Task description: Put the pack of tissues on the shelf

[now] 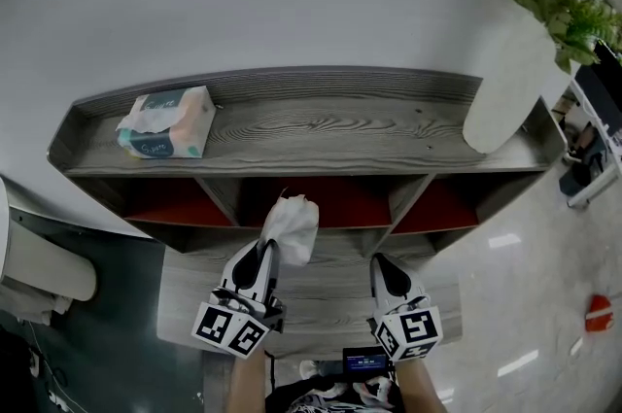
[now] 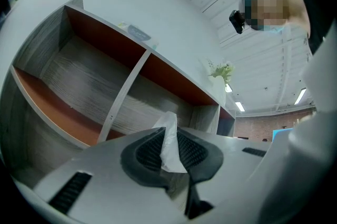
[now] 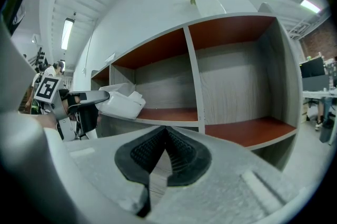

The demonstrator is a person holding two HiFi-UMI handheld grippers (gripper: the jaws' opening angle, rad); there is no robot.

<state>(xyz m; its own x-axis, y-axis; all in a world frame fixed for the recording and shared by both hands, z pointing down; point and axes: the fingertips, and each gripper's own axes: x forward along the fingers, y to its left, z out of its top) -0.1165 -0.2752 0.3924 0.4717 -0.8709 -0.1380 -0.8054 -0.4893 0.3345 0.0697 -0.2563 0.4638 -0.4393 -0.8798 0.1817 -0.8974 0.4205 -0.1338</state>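
Note:
The pack of tissues lies on the left end of the grey wooden shelf's top board. My left gripper hovers in front of the middle compartments and is shut on a single white tissue, which sticks up from between the pads. In the left gripper view the tissue is pinched in that gripper. The right gripper view catches the same tissue from the side. My right gripper is beside the left one, shut with nothing in it.
A white vase with green leaves stands on the right end of the shelf top. Below the top board are open compartments with red backs. A white rounded fixture is at the left, and a small red object lies on the floor at the right.

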